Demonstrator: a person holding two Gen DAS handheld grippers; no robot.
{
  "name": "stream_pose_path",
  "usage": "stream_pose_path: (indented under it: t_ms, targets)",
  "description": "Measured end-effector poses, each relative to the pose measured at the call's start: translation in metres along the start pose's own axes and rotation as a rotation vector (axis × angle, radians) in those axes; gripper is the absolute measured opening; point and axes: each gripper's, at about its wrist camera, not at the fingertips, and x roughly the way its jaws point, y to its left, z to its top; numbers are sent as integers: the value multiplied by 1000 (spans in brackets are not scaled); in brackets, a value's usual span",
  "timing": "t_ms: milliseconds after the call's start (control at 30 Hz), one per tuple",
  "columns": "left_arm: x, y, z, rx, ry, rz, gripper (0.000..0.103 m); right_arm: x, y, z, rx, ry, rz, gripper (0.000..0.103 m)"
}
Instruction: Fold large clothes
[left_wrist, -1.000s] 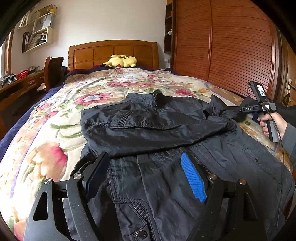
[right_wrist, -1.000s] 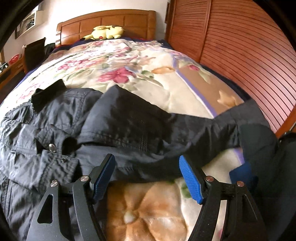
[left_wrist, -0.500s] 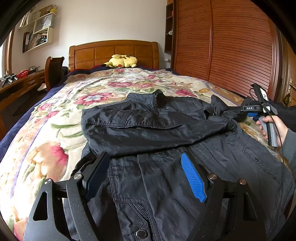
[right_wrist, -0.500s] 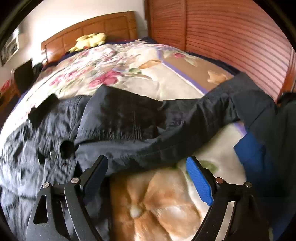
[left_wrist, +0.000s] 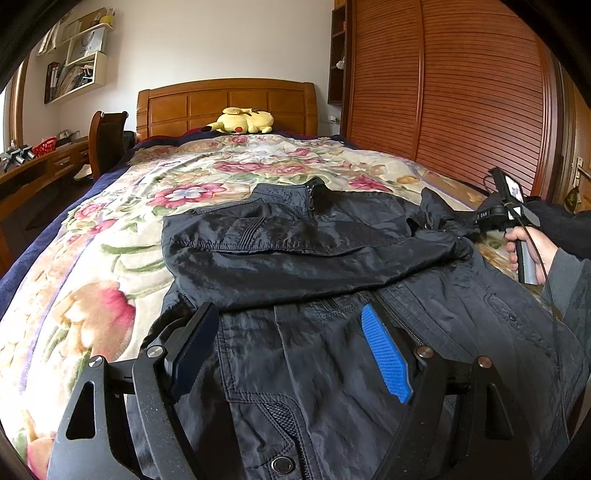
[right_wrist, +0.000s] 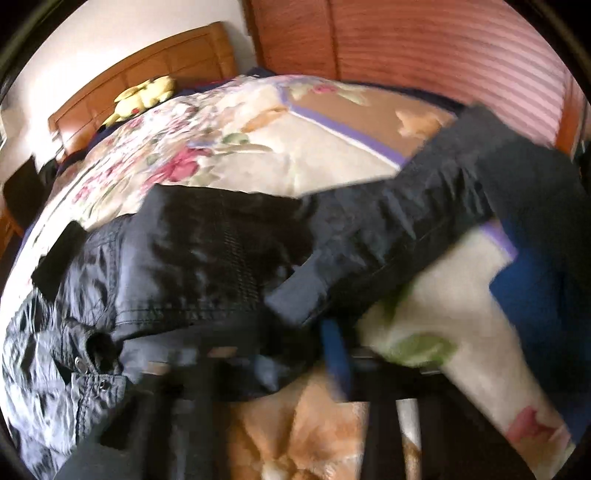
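Black jacket sleeve in right tongs (blurred)

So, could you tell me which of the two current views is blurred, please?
Right wrist view: heavy motion blur, the right gripper smeared, jaws unreadable. Left wrist view: sharp, only fisheye bending; the black jacket and open left gripper are crisp.

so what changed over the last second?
The right gripper closed from wide open onto the black jacket's sleeve, moving fast and blurred. The left gripper stayed open above the jacket; the folded sleeve kept its place.
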Motion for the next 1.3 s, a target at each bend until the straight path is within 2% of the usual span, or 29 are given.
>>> stream_pose_path:
  t_ms: [67, 267, 367, 467, 567, 667, 833, 1000, 1067, 1133, 1167, 1300]
  targets:
    - [0, 0, 0, -1, 0, 1, 81, -11, 11, 5, -57, -50, -11, 8]
    - [-1, 0, -1, 5, 1, 3, 81, -60, 57, 15, -242, -202, -11, 7]
    - [-1, -3, -3, 18, 4, 8, 81, -84, 89, 10, -333, -261, 23, 7]
    - [-3, -8, -3, 37, -2, 16, 81, -103, 125, -8, -436, -307, 94, 7]
    - [-5, -12, -2, 53, -11, 22, 81, -106, 156, -31, -521, -294, 153, 7]
    - [-7, -13, -3, 57, -16, 23, 81, -102, 179, -57, -589, -241, 211, 7]
    - [-8, -10, -2, 46, -11, 19, 81, -80, 194, -90, -652, -123, 225, 7]
    - [-9, -10, -2, 45, -13, 19, 81, -50, 194, -99, -685, -29, 209, 17]
    - [-9, -10, -2, 45, -13, 19, 81, -45, 192, -102, -681, -9, 207, 39]
    - [-9, -10, -2, 44, -13, 19, 81, -46, 188, -101, -660, 9, 219, 55]
    - [-10, -10, -2, 43, -13, 19, 81, -49, 184, -99, -653, 14, 229, 59]
    - [-10, -10, -2, 43, -13, 18, 81, -71, 175, -99, -653, 0, 250, 60]
